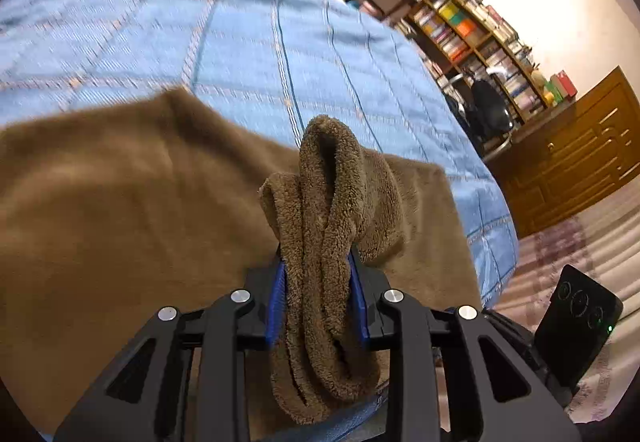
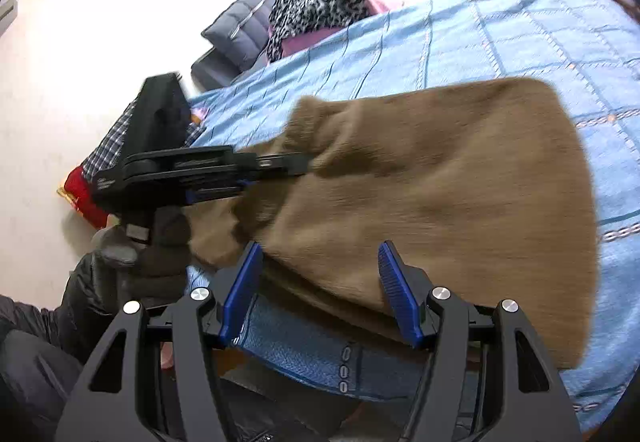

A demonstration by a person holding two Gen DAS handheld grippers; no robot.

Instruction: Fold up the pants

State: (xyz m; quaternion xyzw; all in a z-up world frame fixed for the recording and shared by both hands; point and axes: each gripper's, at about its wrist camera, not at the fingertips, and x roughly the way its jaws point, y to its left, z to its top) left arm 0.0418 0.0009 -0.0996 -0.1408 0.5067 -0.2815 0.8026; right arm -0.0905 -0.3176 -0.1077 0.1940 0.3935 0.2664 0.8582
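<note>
Left claw [image 1: 320, 282] pinches a bunched edge of the pants [image 1: 120, 210]; right claw [image 2: 320, 294] spread, empty, at their near edge. Pants lie on the bed [image 2: 500, 26]. Step judged: fold under way. Next: right claw must grip.

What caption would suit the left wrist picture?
Left gripper clamped on a bunched edge of brown fleece pants over a blue bedspread.
</note>
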